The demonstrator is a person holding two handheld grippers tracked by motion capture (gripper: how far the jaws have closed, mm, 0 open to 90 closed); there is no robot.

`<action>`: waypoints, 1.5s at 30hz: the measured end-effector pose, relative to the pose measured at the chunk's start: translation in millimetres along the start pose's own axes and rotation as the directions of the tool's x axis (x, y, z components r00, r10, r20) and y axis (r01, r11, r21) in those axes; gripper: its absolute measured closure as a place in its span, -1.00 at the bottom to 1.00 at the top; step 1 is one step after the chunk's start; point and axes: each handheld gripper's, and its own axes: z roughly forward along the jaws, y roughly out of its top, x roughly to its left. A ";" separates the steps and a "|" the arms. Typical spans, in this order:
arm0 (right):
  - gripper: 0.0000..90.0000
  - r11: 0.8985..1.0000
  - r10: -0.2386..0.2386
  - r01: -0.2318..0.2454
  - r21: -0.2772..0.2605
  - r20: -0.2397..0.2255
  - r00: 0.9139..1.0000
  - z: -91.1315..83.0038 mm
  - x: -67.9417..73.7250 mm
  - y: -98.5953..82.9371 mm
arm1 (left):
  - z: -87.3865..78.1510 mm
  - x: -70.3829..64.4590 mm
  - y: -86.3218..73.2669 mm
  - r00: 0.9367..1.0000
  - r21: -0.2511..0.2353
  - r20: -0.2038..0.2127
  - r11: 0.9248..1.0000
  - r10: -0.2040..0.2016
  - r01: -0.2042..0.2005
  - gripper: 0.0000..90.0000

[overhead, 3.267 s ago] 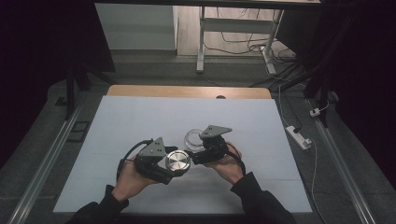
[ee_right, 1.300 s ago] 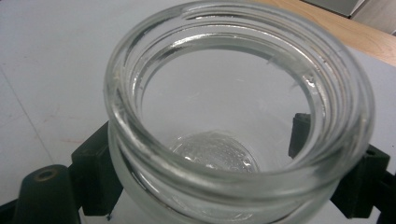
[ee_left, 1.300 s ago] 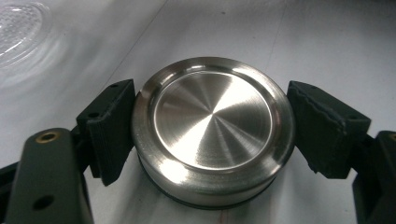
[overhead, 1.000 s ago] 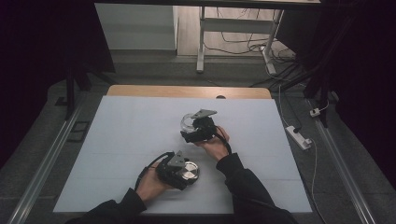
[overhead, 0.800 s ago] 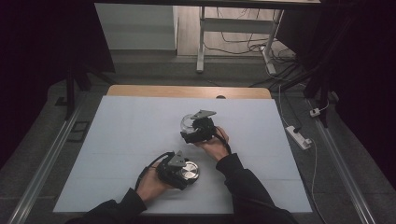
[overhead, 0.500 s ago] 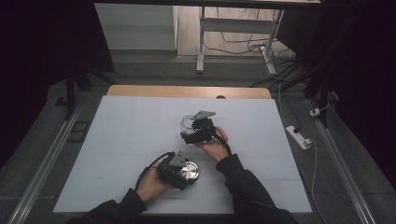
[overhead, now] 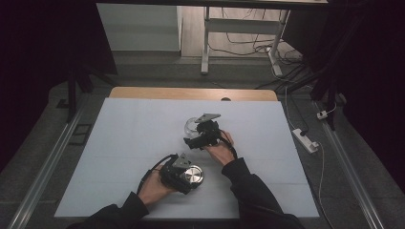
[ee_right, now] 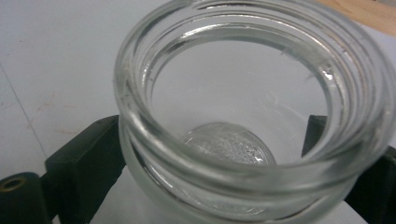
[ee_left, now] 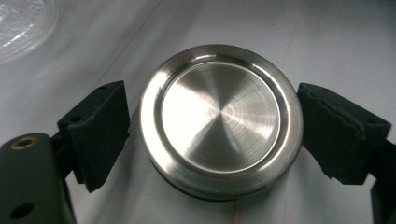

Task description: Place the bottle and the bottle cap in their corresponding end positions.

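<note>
Tabletop (overhead: 119, 143): white, smooth; wide free room at 9 and 3 o'clock of both hands, bare wooden strip along the far edge.
Left gripper (overhead: 184, 175): jaws spread around the round brushed-steel lid (ee_left: 220, 119); small gaps on both sides, no grip.
Lid place: flat, near the front edge, at 7 o'clock of the jar.
Right gripper (overhead: 198, 136): jaws against both sides of the clear glass jar (ee_right: 252, 112), holding it.
Jar: upright, mouth open, threaded thick rim, near the tabletop middle.

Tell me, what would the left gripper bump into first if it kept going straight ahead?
The metal lid. It already sits between the left gripper's fingers, so it probably meets the lid at once.
</note>
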 end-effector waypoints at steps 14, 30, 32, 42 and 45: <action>-1.00 1.000 0.010 -0.010 -0.011 -0.020 1.000 -17.9 0.0 -1.8 | -26.1 4.8 -3.2 0.997 -0.055 0.042 0.996 -0.061 0.063 -0.89; -1.00 0.999 0.016 -0.018 -0.038 -0.060 0.998 -47.0 3.8 -11.7 | -53.6 17.0 -14.6 0.986 -0.082 0.089 0.985 -0.143 0.150 -1.00; -1.00 0.999 0.008 -0.011 -0.047 -0.062 0.998 -50.1 5.5 -12.9 | -56.7 17.0 -16.0 0.986 -0.081 0.079 0.985 -0.147 0.153 -1.00; -1.00 0.998 -0.005 -0.001 -0.065 -0.088 0.996 -66.0 17.4 -19.7 | -72.0 12.9 -24.2 0.989 -0.077 0.043 0.986 -0.142 0.145 -1.00; -1.00 0.998 -0.012 0.006 -0.065 -0.093 0.996 -71.2 21.7 -23.2 | -76.9 11.8 -27.5 0.989 -0.079 0.033 0.986 -0.144 0.146 -1.00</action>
